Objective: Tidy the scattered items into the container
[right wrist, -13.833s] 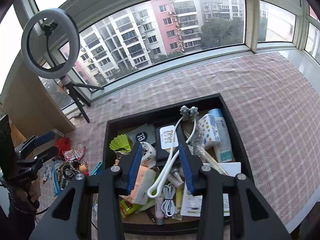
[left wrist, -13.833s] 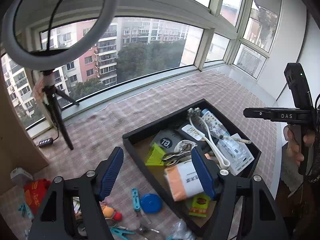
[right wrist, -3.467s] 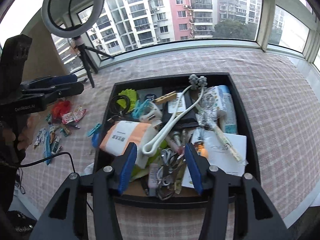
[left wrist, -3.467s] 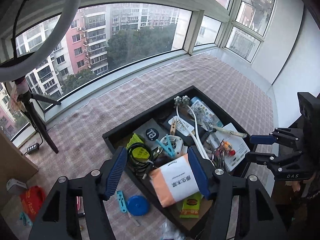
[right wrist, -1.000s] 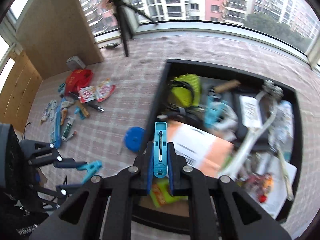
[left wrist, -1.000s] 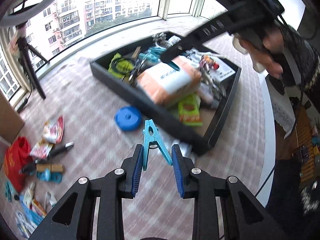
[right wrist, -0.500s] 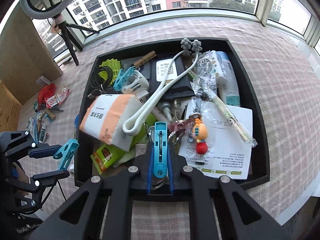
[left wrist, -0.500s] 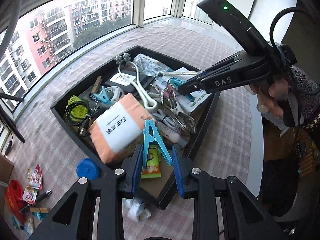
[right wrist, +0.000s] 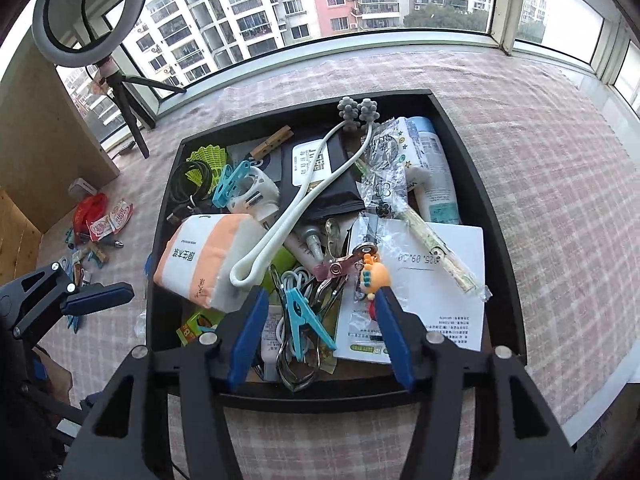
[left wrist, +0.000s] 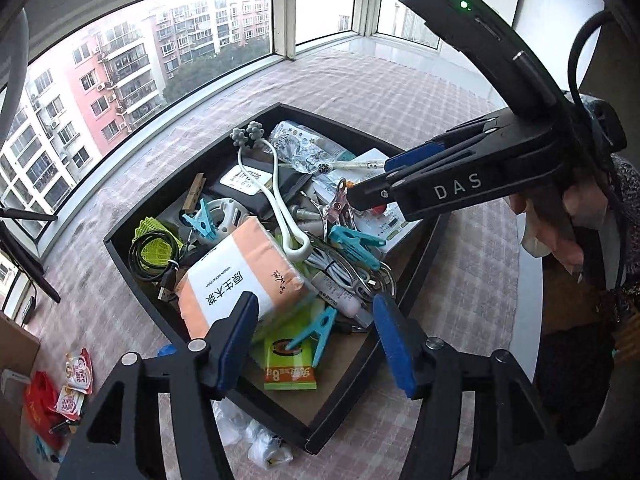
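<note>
Both clips [left wrist: 316,334] [right wrist: 302,322] now loose in tray [right wrist: 500,216], tools [left wrist: 316,344] [right wrist: 320,332] just spread.

Both wrist cameras look steeply down, close above the black tray [left wrist: 140,276] [right wrist: 476,168], shared in both; windows at 12 o'clock.

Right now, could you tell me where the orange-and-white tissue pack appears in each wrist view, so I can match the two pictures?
Left wrist view: the tissue pack lies in the black tray, centre-left, just above the left tongs.
Right wrist view: the same pack lies at the tray's left side, centre-left.
Shared landmark: the white looped massager, its loop end beside the pack.
</note>
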Action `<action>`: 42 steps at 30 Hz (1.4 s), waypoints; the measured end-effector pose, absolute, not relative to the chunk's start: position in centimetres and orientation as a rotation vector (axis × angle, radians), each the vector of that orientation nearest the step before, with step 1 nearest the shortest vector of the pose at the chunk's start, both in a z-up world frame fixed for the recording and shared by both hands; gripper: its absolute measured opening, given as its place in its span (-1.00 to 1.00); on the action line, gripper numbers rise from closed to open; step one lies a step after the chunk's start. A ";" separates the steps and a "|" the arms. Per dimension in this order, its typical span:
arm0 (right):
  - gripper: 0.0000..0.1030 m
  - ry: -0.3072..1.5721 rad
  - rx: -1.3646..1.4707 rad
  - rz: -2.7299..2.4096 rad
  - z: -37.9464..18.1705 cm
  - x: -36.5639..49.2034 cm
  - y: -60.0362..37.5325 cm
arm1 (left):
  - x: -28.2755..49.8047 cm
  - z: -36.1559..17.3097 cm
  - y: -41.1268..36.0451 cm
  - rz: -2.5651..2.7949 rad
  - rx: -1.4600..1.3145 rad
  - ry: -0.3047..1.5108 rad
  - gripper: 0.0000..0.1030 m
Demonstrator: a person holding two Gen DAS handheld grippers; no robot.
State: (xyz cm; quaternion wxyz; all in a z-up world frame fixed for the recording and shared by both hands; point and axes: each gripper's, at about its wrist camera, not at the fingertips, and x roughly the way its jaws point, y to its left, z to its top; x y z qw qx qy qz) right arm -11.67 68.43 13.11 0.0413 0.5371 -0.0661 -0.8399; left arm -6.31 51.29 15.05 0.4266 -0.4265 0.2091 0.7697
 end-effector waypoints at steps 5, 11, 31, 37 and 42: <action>0.06 -0.205 1.632 -2.572 13.4 -11.6 68.1 | -6.7 15.4 50.4 1.949 -1.071 0.515 0.12; 0.06 -0.190 1.598 -2.572 14.0 -11.2 66.5 | -7.3 15.9 48.3 1.986 -1.092 0.479 0.12; 0.42 -0.046 1.505 -2.498 14.7 -5.6 51.4 | -5.9 16.9 20.8 2.521 -1.407 0.081 0.44; 0.43 0.072 1.483 -2.433 13.6 -3.7 45.1 | -3.1 16.0 14.5 2.625 -1.565 -0.026 0.44; 0.43 0.177 1.430 -2.430 14.1 -2.3 41.9 | -1.2 16.6 12.6 2.670 -1.555 -0.053 0.44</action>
